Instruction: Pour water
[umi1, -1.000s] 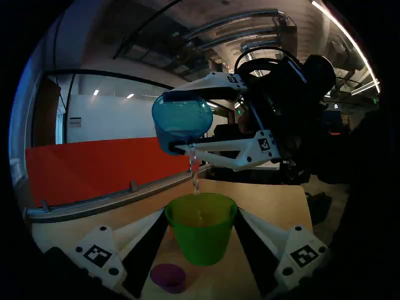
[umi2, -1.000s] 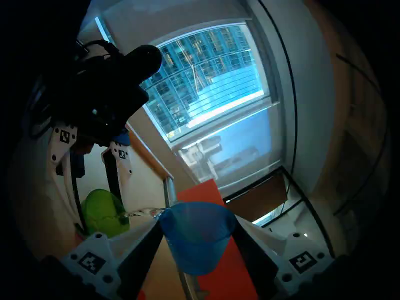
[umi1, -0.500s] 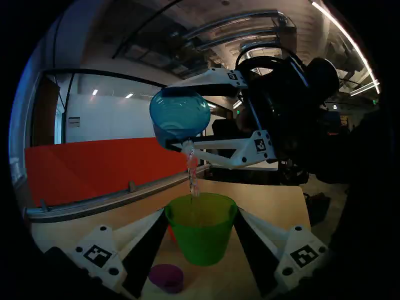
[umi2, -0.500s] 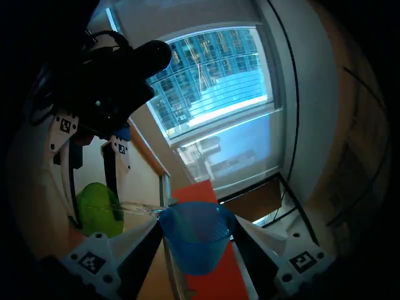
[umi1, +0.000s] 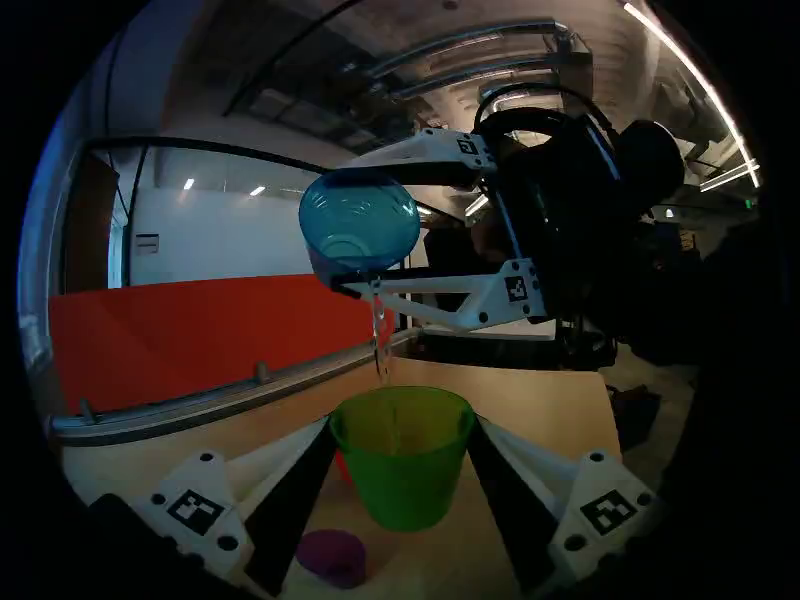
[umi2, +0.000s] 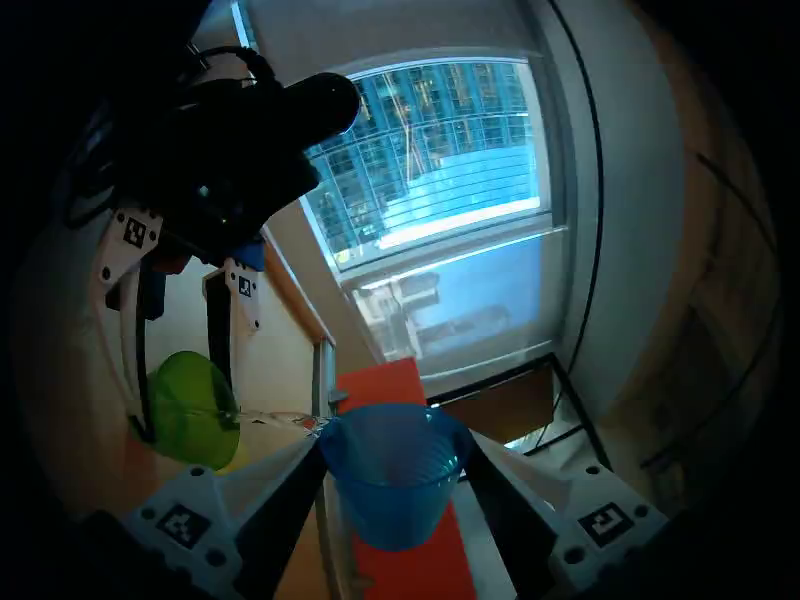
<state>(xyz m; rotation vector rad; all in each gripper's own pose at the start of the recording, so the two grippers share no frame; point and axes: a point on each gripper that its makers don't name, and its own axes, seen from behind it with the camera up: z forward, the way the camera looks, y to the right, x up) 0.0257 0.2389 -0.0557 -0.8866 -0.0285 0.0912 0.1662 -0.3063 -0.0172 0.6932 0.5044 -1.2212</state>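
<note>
My left claw: pinching the green cup, upright at six o'clock.
My right claw: pinching the blue cup, tipped above it at twelve o'clock.
Change: the water stream has thinned; the pour looks nearly finished.

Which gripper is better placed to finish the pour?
Right: the right gripper clamps the tipped blue cup above the green cup, which the left gripper holds upright.
</note>
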